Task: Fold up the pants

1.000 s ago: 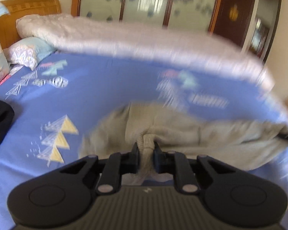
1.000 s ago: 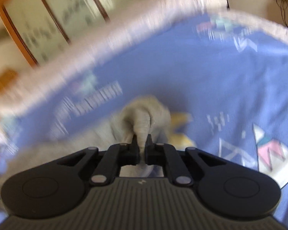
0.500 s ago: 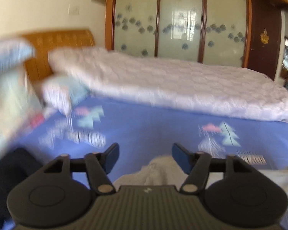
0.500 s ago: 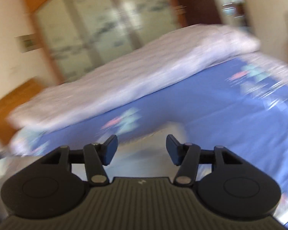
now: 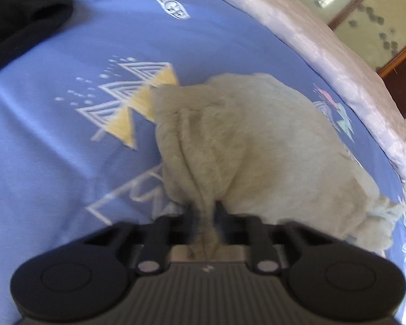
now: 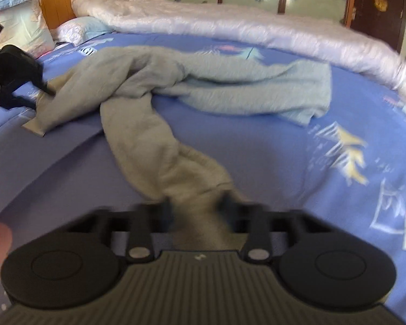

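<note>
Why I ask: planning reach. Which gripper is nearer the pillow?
Left. The left gripper holds the pants near the pillow; the right gripper holds them far across the bed. Both jaws have just closed on cloth.

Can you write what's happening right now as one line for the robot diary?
task: fold pants | left gripper: jaws just closed on pants | right gripper: jaws just closed on a pant leg | pants: crumpled on blue bedsheet

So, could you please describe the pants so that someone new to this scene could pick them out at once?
Start at the bed with the blue patterned sheet. Sprawled across its middle lie the grey pants, one leg trailing to the right gripper, and the left gripper pinches another part. They are pale, fuzzy and crumpled, unlike the white quilt behind or the black garment.
</note>
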Tool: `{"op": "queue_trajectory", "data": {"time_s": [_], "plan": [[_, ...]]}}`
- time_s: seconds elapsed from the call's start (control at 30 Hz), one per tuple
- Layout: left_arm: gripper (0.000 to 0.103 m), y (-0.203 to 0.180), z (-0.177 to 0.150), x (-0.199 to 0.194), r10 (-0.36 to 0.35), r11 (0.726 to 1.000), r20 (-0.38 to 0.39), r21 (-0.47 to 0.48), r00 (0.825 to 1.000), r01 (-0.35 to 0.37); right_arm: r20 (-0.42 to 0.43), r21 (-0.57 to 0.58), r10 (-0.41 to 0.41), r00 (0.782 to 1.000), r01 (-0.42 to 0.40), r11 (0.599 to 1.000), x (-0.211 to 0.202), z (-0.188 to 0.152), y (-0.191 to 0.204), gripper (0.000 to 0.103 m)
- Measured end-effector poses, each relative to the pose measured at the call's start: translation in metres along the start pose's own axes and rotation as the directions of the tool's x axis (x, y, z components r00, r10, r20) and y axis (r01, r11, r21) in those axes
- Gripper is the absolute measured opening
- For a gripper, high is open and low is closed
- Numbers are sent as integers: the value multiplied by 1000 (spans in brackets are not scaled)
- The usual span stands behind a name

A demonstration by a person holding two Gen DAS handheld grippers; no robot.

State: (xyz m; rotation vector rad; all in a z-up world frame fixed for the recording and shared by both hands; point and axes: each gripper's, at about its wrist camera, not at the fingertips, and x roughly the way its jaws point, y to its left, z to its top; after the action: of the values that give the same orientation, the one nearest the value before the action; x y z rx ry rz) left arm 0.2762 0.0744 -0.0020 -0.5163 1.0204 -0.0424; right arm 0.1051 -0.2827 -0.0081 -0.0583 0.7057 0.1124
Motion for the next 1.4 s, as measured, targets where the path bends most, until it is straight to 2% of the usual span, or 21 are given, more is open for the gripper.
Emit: {"op": "queue_trajectory", "data": {"time_s": [0.07, 0.13, 0.2, 0.27, 0.37, 0.47, 0.53, 0.6, 0.63, 0.7, 0.73, 0.8, 0.83, 0.9, 0.97, 1.03, 1.1, 1.2, 1.23, 1.33, 1.4], "plan": [[9, -8, 0, -13, 7, 1000, 29, 2, 1000, -7, 48, 69, -13, 999, 10, 998, -19, 10, -18, 16], [9, -5, -5, -39, -47, 999, 62, -2, 997, 48, 132, 122, -73, 989, 57, 991, -53, 16, -39, 16], [9, 1, -8, -72, -97, 995, 93, -14, 991, 98, 224, 194, -182, 958, 139, 971, -98, 22, -69, 16], [9, 12, -15, -108, -153, 987, 118, -36, 981, 159, 300, 299, -302, 905, 211, 930, -147, 23, -109, 16], [9, 22, -34, -146, -188, 980, 116, -38, 975, 193, 353, 461, -493, 795, 310, 831, -217, 17, -168, 16], [9, 29, -70, -165, -194, 980, 59, -30, 979, 196, 327, 553, -599, 731, 366, 748, -258, 0, -215, 17], [9, 32, -95, -167, -198, 980, 16, -35, 980, 198, 281, 580, -637, 718, 403, 708, -267, -13, -238, 17], [9, 30, -114, -162, -178, 984, -10, -24, 984, 177, 225, 603, -656, 721, 426, 675, -264, -28, -253, 21], [9, 28, -122, -156, -145, 989, -19, -11, 989, 145, 178, 610, -653, 736, 439, 660, -256, -35, -261, 25], [11, 23, -133, -141, -62, 998, -57, 8, 996, 63, 41, 631, -634, 773, 472, 616, -234, -51, -278, 59], [12, 21, -139, -136, -33, 999, -77, 15, 996, 35, -7, 641, -627, 779, 484, 595, -224, -61, -284, 64], [14, 22, -147, -131, 4, 1000, -98, 11, 995, -3, -58, 664, -621, 782, 495, 560, -217, -82, -286, 65], [15, 21, -149, -132, 17, 1000, -99, 16, 995, -15, -54, 689, -621, 782, 480, 543, -218, -89, -283, 65], [23, 18, -150, -134, 37, 998, -89, 44, 995, -33, -12, 753, -592, 806, 397, 525, -225, -107, -282, 65], [39, 16, -147, -135, 56, 996, -74, 67, 996, -51, -2, 796, -590, 807, 358, 488, -234, -129, -278, 65], [45, 16, -144, -132, 69, 995, -69, 71, 995, -64, -7, 831, -598, 801, 337, 442, -246, -148, -279, 65], [46, 16, -142, -125, 77, 996, -84, 58, 994, -72, 10, 869, -574, 819, 277, 410, -253, -160, -280, 65], [31, 17, -144, -116, 68, 997, -120, 35, 991, -64, 53, 903, -509, 859, 177, 392, -250, -159, -279, 65], [15, 17, -144, -113, 58, 998, -132, 30, 990, -54, 61, 905, -492, 869, 160, 395, -243, -156, -280, 65], [11, 20, -144, -112, 44, 999, -145, -13, 988, -46, 50, 904, -479, 876, 164, 394, -226, -147, -281, 65], [10, 23, -142, -115, 33, 999, -146, -33, 989, -38, 29, 923, -490, 871, 164, 347, -210, -151, -295, 63]]}}
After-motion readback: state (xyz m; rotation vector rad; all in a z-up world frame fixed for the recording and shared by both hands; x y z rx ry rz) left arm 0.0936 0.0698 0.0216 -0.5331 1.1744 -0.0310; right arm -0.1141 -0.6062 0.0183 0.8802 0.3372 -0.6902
